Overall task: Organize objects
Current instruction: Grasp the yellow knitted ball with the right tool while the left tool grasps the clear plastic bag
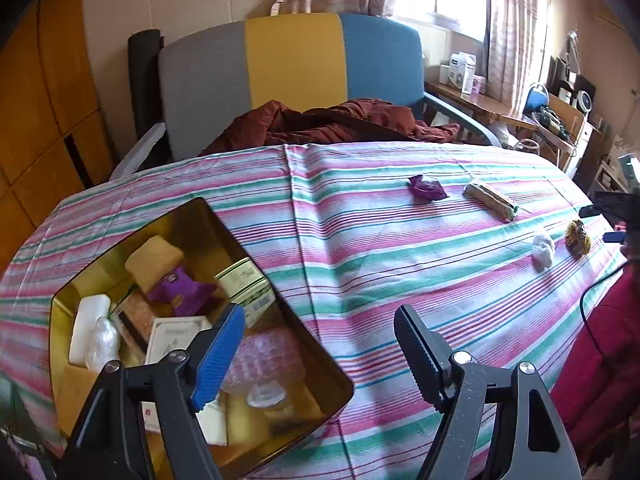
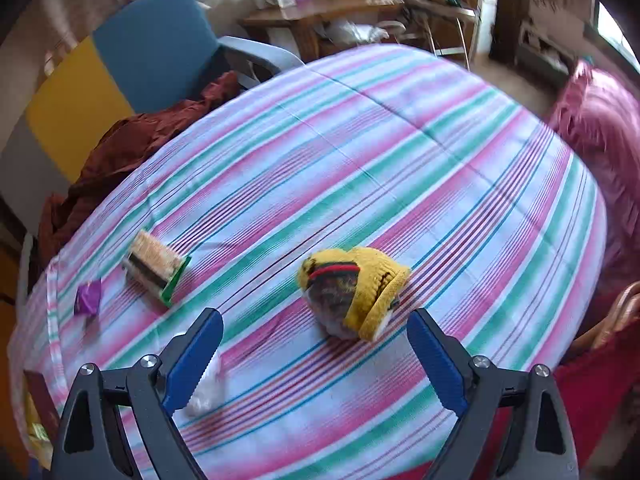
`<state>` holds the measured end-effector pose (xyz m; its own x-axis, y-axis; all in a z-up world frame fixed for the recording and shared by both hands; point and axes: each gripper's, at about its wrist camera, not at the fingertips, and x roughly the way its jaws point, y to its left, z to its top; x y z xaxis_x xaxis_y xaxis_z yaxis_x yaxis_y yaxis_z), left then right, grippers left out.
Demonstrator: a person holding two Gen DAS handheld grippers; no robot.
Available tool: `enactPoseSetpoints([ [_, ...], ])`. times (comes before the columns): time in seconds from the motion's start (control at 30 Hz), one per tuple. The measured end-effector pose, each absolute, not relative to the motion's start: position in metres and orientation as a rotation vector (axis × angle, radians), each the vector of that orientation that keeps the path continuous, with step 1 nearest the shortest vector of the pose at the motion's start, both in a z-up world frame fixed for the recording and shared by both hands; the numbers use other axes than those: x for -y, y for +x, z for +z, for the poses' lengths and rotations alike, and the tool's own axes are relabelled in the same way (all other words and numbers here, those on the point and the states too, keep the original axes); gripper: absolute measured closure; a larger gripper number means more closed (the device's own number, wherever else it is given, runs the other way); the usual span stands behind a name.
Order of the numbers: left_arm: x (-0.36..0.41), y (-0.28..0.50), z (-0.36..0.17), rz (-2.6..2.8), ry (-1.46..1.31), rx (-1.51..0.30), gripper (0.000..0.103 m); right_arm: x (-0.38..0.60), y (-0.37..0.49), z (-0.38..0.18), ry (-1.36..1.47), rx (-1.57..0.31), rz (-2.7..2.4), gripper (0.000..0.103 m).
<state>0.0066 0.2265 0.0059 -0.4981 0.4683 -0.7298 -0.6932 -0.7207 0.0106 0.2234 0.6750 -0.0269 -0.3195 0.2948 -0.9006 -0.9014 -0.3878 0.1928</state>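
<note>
Blue-padded fingers of the left claw (image 1: pixel 320 356) fill the bottom of the left wrist view, spread apart with nothing between them, hanging over the near corner of the gold tin (image 1: pixel 332 380) at lower left. That tin already holds a tan sponge, a purple packet, a green-and-white box and several clear wrapped things. To its right, the striped bench (image 1: pixel 360 248) carries what is left: a purple wrapper (image 1: pixel 426 189), a long wrapped bar (image 1: pixel 490 197), a white wad (image 1: pixel 543 250) and a yellow knitted bundle (image 1: pixel 578 236) at the far right.

In the right wrist view the right claw (image 2: pixel 314 364) also stands released and empty, with the yellow knitted bundle (image 2: pixel 354 292) just ahead of the gap, a little toward the right finger. My judgement is that this bundle is next. It looks soft and lumpy, so the jaws should straddle its widest part and close low, near the cloth, without snagging the striped fabric.

Only the left view shows the tin's contents and free room. Only the right view shows the bundle's red and green band and the plastic under its knit, plus the white wad (image 2: pixel 208 390) beside the left finger.
</note>
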Motion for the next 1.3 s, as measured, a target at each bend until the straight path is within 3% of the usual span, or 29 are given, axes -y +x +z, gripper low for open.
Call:
enactPoseSetpoints([
  [0.1,-0.236,0.003,0.006,2.197,-0.962,-0.402,0.025,-0.695,0.227,-0.044,-1.025,-1.064,1.751,0.008],
  [0.33,-0.265,-0.001,0.004,2.146,-0.982,-0.409,0.025,-0.714,0.222,-0.072,-1.055,-1.114,1.65,0.009],
  [0.43,-0.279,0.001,-0.002,2.112,-0.997,-0.419,0.025,-0.709,0.21,-0.072,-1.099,-1.046,1.676,0.027],
  [0.47,-0.284,0.002,-0.003,2.099,-0.999,-0.42,0.025,-0.706,0.207,-0.07,-1.104,-1.02,1.691,0.039],
  [0.57,-0.301,0.004,-0.005,2.066,-0.987,-0.434,0.025,-0.699,0.203,-0.062,-1.077,-1.006,1.765,0.045],
  [1.3,-0.482,0.057,-0.032,1.705,-0.968,-0.548,0.03,-0.701,0.194,-0.055,-1.043,-1.02,1.917,0.045],
])
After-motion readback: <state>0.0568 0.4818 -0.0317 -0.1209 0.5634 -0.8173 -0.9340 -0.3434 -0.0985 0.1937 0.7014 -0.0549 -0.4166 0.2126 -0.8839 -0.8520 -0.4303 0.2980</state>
